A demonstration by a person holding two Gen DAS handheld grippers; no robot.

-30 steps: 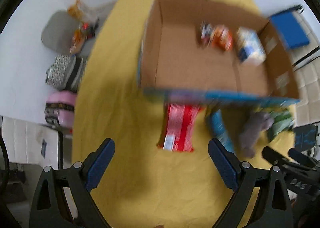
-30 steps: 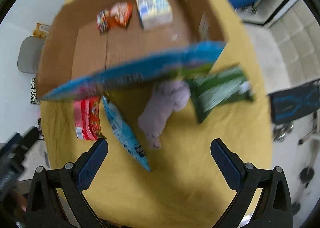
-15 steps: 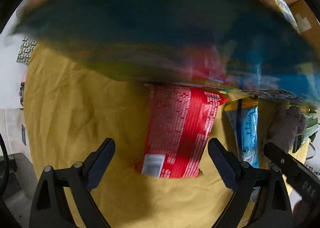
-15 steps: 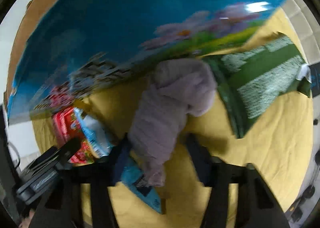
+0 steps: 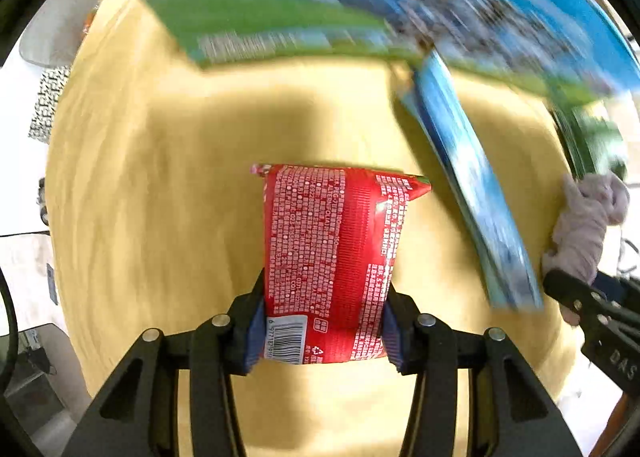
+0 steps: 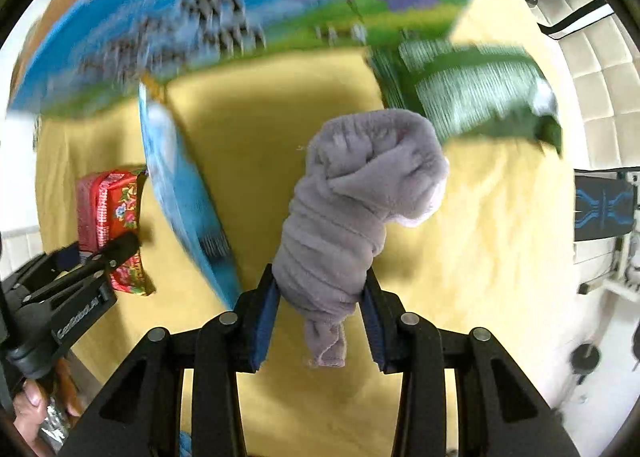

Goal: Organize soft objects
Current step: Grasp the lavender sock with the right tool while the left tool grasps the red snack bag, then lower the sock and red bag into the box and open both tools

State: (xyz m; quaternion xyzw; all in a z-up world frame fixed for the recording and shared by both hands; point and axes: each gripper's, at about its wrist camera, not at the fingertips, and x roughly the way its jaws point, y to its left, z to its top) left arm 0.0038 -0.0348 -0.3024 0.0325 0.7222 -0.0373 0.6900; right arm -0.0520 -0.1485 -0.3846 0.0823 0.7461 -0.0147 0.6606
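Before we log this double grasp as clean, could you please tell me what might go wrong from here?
1. The left hand-held gripper pinches only the barcode end of the red packet; it may slip out.
2. The right hand-held gripper squeezes the grey rolled cloth near its lower end; the roll might sag or unravel.
3. The blue packet lies between both grasps, close to each, and could get dragged.

Black left gripper [image 5: 322, 331], blue-padded jaws, silver screws, white lettering
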